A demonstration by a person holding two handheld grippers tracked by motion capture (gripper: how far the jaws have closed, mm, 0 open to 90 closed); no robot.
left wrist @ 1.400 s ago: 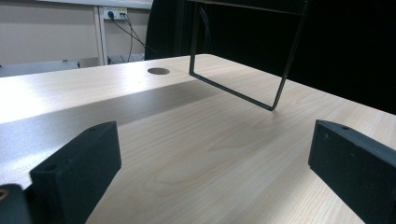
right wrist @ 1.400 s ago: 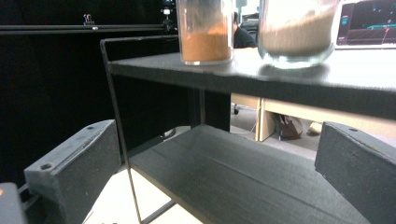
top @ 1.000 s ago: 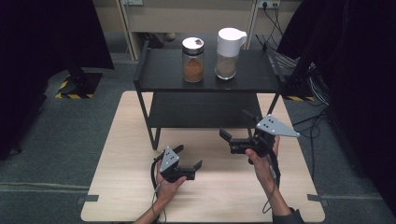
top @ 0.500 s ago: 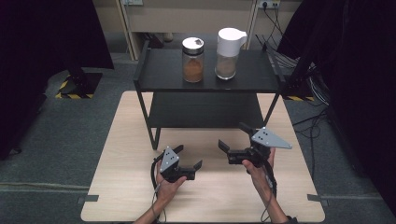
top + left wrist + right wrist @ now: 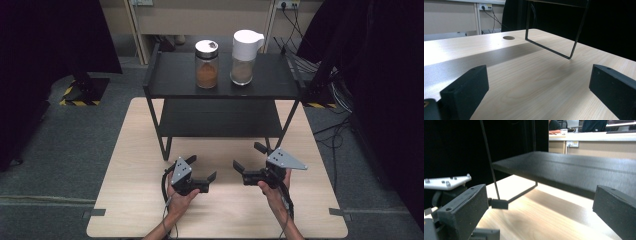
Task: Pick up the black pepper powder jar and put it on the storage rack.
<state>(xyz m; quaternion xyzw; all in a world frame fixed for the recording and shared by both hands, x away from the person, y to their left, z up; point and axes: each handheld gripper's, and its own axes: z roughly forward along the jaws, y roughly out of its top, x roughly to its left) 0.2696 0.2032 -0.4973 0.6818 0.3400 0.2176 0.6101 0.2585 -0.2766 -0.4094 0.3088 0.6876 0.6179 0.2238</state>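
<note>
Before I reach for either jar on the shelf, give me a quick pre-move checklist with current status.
1. Left hand-held gripper open, holding nothing: ok.
2. Right hand-held gripper open, holding nothing: ok.
3. Brown-powder jar upright on the black shelf's top tier: ok.
4. White-lidded jar upright beside it, apart: ok.
5. Lids tight: cannot tell.
6. Wooden table bare between grippers and shelf: ok.

place: lab | signs: black curtains (image 5: 60,40); floor cables (image 5: 332,95); hazard-taped stand base (image 5: 82,92)
</note>
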